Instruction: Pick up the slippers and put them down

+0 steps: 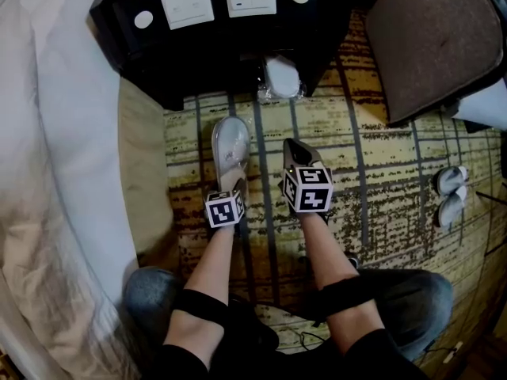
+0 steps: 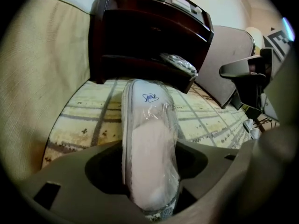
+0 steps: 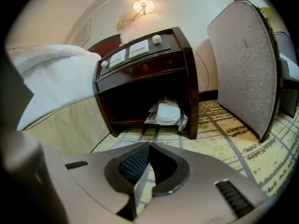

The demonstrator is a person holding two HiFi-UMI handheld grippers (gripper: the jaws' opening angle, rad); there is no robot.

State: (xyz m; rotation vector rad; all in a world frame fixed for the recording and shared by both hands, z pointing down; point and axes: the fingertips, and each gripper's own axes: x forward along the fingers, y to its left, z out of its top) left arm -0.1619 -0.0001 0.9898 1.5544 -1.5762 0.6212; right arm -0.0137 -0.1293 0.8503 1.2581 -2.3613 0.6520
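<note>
Left tongs (image 1: pixel 233 187) clenched on a white flat slipper in clear plastic wrap (image 1: pixel 230 143). In the left gripper view both jaws press the sides of its near end, and it runs lengthwise away from them, its blue-printed far end pointing at the dark wooden nightstand (image 3: pixel 187 69). Whether that far end touches the yellow-and-brown patterned carpet (image 1: pixel 380 180) cannot be told. From above, the slipper sits over the carpet just in front of the nightstand, near the carpet's edge along the beige bed skirt (image 1: pixel 142 180). Right tongs (image 1: pixel 291 150) clenched on nothing: the jaw tips meet and the mesh pads are bare. They are held over the carpet just beside the slipper, on its right. A second white slipper bundle in clear plastic (image 3: pixel 167 113) lies on the nightstand's lower shelf, toward its right end. A loose pair of white slippers (image 1: pixel 450 190) lies on the carpet well apart, toward its right edge. A grey upholstered panel (image 3: pixel 243 64) stands just right of the nightstand. A white duvet (image 1: pixel 71 117) covers the bed on the left.
</note>
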